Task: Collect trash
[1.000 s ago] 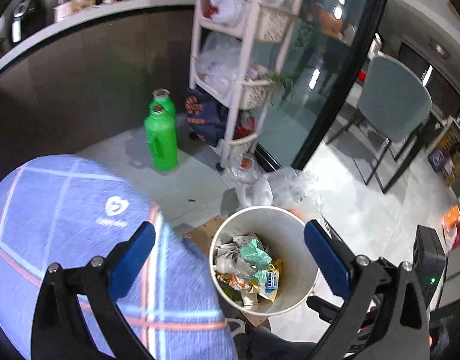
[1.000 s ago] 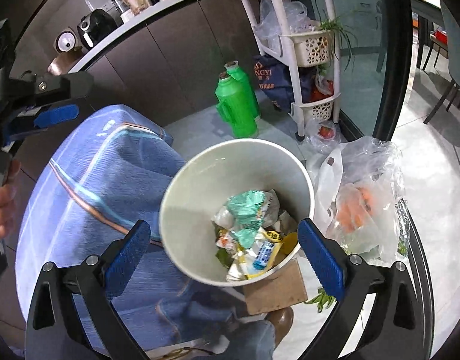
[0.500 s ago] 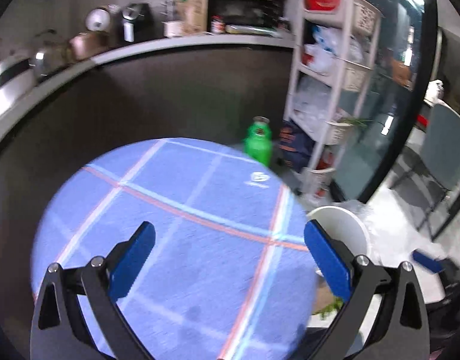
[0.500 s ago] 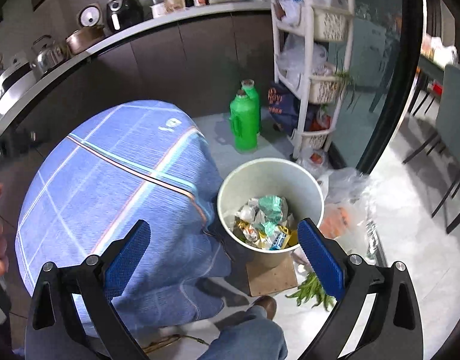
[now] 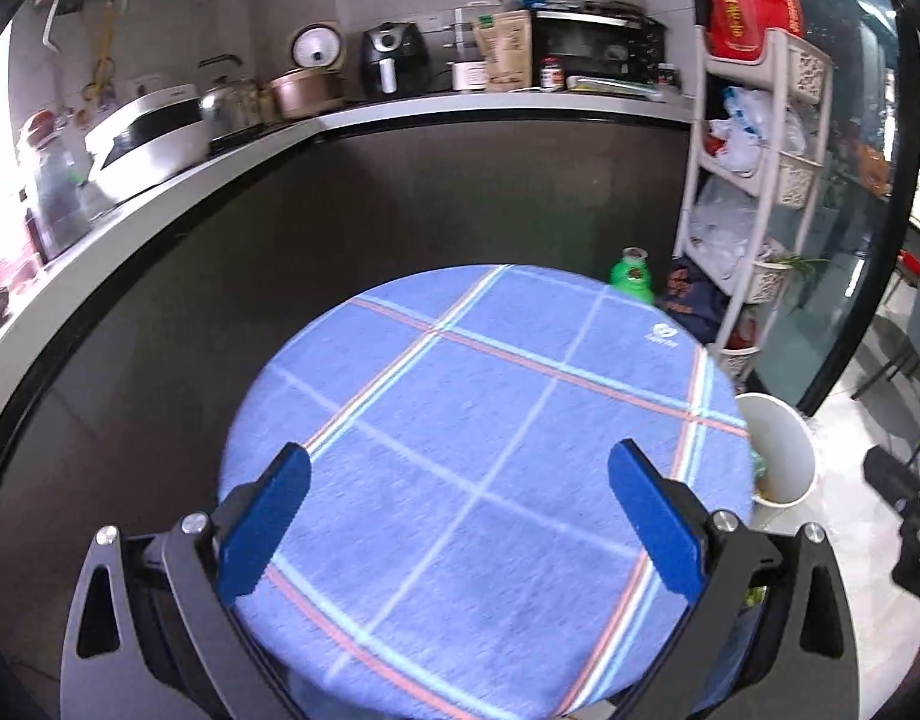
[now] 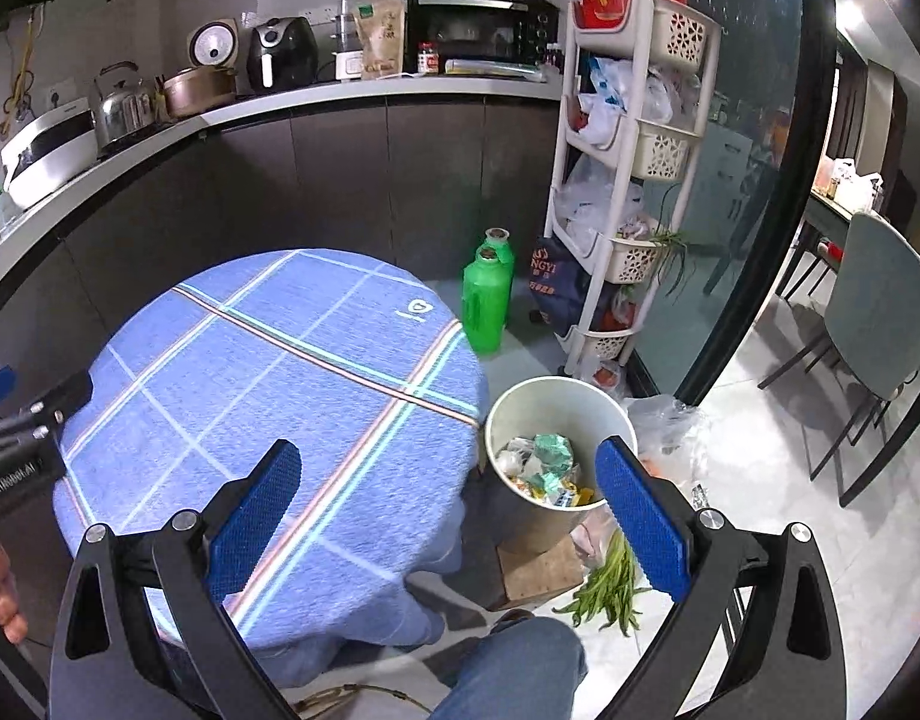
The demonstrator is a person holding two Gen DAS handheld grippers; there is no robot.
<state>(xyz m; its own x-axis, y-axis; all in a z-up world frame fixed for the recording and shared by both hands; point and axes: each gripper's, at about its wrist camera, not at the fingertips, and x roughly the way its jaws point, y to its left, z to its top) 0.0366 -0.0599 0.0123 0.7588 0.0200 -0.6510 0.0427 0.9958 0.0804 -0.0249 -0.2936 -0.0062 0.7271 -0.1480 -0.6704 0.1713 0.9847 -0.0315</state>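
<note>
A white trash bin stands on the floor right of a round table, holding crumpled wrappers; its rim also shows in the left wrist view as the bin. The table wears a blue plaid cloth, seen bare as the cloth. My left gripper hovers open above the tabletop, nothing between its fingers. My right gripper is open too, raised over the table's right edge and the bin. The other tool shows at the left edge.
A green jug and a white basket rack stand by the dark counter. Green beans, cardboard and a plastic bag lie beside the bin. A grey chair is at right. A person's jeans leg is below.
Both grippers have risen and pulled back from the bin. The left view swung from the bin up onto the tabletop; the bin now looks smaller in the right view.
</note>
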